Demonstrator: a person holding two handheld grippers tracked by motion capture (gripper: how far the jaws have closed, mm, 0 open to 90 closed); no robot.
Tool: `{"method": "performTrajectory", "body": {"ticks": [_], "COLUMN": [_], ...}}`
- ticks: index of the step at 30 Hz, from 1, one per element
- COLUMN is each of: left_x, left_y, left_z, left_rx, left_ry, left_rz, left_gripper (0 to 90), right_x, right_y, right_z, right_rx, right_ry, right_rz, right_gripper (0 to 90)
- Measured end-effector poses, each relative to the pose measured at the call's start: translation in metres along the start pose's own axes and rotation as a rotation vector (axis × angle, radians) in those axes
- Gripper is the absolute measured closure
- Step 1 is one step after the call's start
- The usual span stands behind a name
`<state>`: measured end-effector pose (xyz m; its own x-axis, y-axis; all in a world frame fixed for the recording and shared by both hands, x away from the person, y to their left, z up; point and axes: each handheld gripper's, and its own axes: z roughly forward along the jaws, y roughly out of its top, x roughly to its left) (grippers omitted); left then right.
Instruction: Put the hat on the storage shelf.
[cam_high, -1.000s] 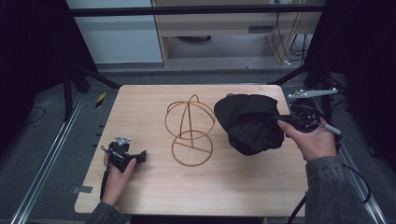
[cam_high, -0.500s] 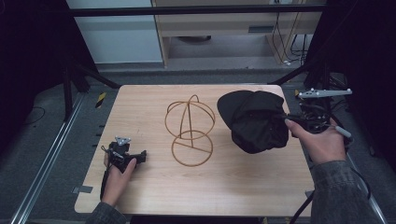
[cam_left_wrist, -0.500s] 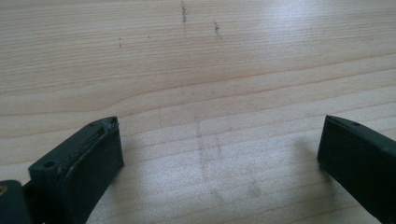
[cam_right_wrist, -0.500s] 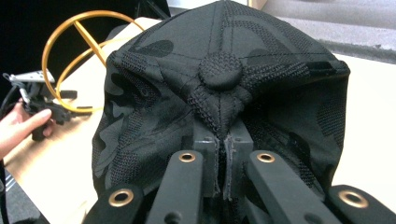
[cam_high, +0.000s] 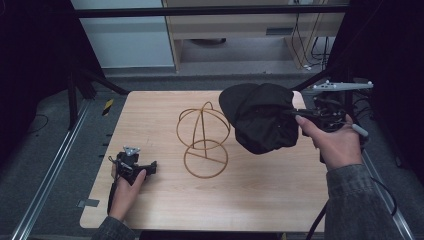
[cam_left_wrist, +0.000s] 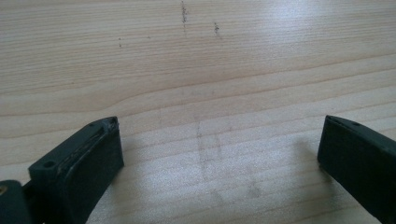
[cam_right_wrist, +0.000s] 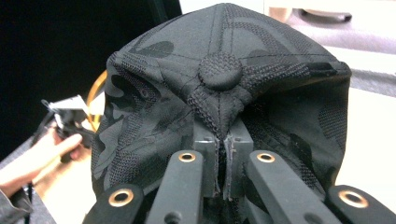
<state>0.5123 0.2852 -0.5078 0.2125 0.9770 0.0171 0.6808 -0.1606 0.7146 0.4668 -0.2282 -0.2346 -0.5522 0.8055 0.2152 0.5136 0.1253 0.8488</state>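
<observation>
At seven o'clock on the wooden table (cam_high: 165, 210), the left gripper (cam_high: 134, 166) rests with jaws spread wide, nothing between them. Toward the centre stands a wire hat stand (cam_high: 204, 141). At two o'clock, the right gripper (cam_high: 295, 116) clenches the crown of a black cap (cam_high: 260, 117), lifted clear of the tabletop.

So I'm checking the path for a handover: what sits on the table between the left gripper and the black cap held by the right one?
In the high view, the wire hat stand stands between the left gripper and the black cap; otherwise bare wooden table.
</observation>
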Motion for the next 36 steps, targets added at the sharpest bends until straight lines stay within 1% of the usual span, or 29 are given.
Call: {"method": "performTrajectory", "body": {"ticks": [5, 8, 10, 14, 20, 21, 22, 29, 36], "left_x": [0.000, 0.000, 0.000, 0.000, 0.000, 0.000, 0.000, 0.000, 0.000], "left_y": [0.000, 0.000, 0.000, 0.000, 0.000, 0.000, 0.000, 0.000, 0.000], "left_z": [0.000, 0.000, 0.000, 0.000, 0.000, 0.000, 0.000, 0.000, 0.000], "left_rx": [0.003, 0.002, 0.003, 0.003, 0.003, 0.003, 0.004, 0.003, 0.003], "left_ry": [0.000, 0.000, 0.000, 0.000, -0.001, -0.001, 0.000, -0.001, -0.002], "left_rz": [0.001, 0.000, 0.001, 0.001, 0.001, 0.001, 0.001, 0.001, 0.002], "left_gripper": [0.0, 0.0, 0.0, 0.0, 0.0, 0.0, 0.0, 0.0, 0.0], "right_x": [0.015, 0.023, 0.026, 0.043, 0.060, 0.060, 0.065, 0.073, 0.074], "right_y": [0.014, 0.023, 0.025, 0.037, 0.045, 0.045, 0.046, 0.044, 0.038], "right_z": [0.007, 0.013, 0.014, 0.032, 0.052, 0.052, 0.057, 0.069, 0.081], "right_rx": [-0.024, -0.027, -0.026, -0.003, 0.018, 0.018, 0.029, 0.064, 0.090], "right_ry": [0.029, 0.043, 0.046, 0.072, 0.104, 0.104, 0.113, 0.129, 0.139], "right_rz": [-0.019, -0.034, -0.041, -0.068, -0.096, -0.096, -0.101, -0.114, -0.115], "right_gripper": [86.8, 86.7, 86.8, 86.7, 86.7, 86.7, 86.7, 86.7, 86.6]}}
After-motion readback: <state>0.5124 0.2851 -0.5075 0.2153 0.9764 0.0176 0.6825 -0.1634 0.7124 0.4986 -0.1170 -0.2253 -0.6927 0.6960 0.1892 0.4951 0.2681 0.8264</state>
